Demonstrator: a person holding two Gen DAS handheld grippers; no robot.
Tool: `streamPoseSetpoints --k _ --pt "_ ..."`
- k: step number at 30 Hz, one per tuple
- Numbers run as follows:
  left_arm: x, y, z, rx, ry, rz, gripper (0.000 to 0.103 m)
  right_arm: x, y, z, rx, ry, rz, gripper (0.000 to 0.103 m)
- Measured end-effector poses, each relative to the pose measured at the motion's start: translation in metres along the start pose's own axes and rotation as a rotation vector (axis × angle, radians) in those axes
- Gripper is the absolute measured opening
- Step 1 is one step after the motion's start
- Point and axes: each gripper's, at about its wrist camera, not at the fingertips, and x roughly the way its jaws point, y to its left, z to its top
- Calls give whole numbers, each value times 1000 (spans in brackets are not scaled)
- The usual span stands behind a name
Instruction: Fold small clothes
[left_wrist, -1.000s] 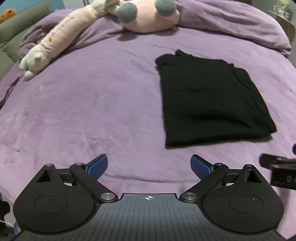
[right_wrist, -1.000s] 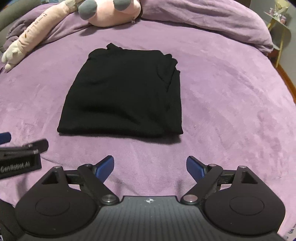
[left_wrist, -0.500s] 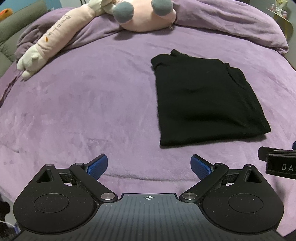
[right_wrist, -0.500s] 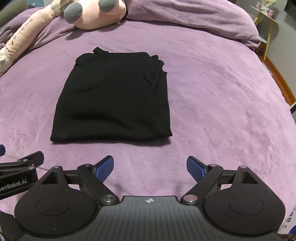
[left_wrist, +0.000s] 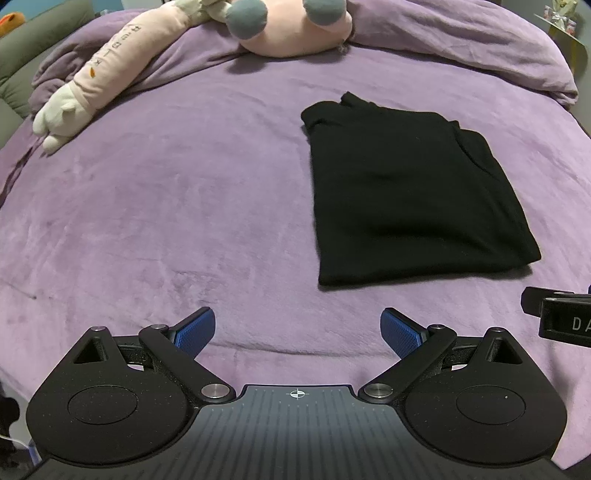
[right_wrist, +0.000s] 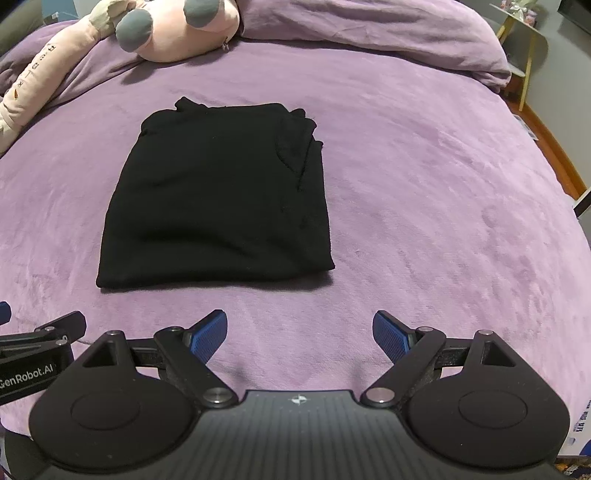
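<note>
A black garment lies folded into a flat rectangle on the purple bed cover. It also shows in the right wrist view, ahead and left of centre. My left gripper is open and empty, near the front of the bed, left of the garment's near edge. My right gripper is open and empty, just short of the garment's near right corner. Neither touches the cloth.
A long pink plush toy lies at the back left of the bed. A bunched purple duvet runs along the back. A small yellow-legged side table stands past the right edge.
Both grippers have drawn back a little from the garment and stay open. The garment lies still.
</note>
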Motion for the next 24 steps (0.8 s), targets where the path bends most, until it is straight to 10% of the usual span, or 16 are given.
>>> streamPoseSetpoints --k 24 --pt "1 -1 -1 -12 14 -8 99 0 1 -1 5 5 -6 86"
